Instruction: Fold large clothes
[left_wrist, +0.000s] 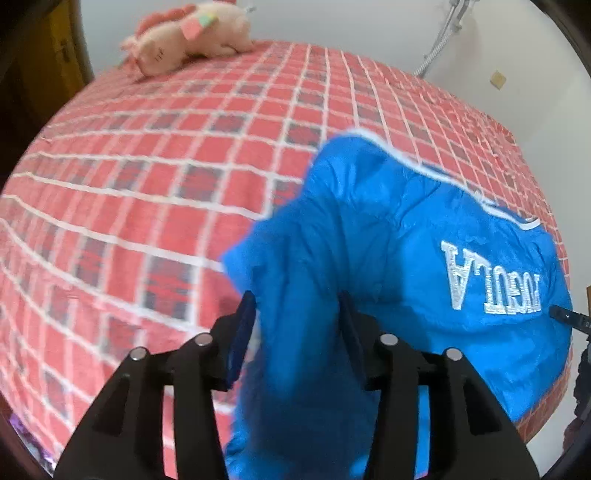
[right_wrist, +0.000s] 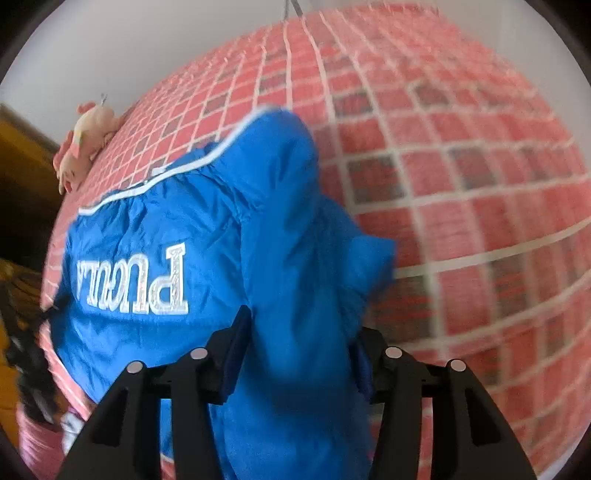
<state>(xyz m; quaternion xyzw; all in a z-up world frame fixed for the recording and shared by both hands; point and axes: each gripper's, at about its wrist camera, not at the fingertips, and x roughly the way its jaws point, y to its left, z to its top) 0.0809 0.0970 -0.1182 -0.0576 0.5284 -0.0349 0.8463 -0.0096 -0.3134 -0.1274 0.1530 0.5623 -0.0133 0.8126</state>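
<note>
A blue jacket (left_wrist: 399, 258) with white piping and white embroidered lettering lies bunched on a bed covered by a red checked bedspread (left_wrist: 147, 177), sitting toward the 4 o'clock part of the left wrist view and the 8 o'clock part of the right wrist view. The left gripper (left_wrist: 295, 325) has a thick fold of the blue fabric between its two fingers, the cloth filling the gap and draping down toward 6 o'clock, so it is grasping the jacket. The right gripper (right_wrist: 299, 343) likewise has a bundle of the jacket (right_wrist: 207, 229) pinched between its fingers, with the lettering showing upside down at its 9 o'clock side. A pink plush toy (left_wrist: 188, 37) rests on the bedspread at the 11 o'clock edge of the left view, well apart from the jacket; in the right view it shows at 10 o'clock (right_wrist: 88, 140)
</note>
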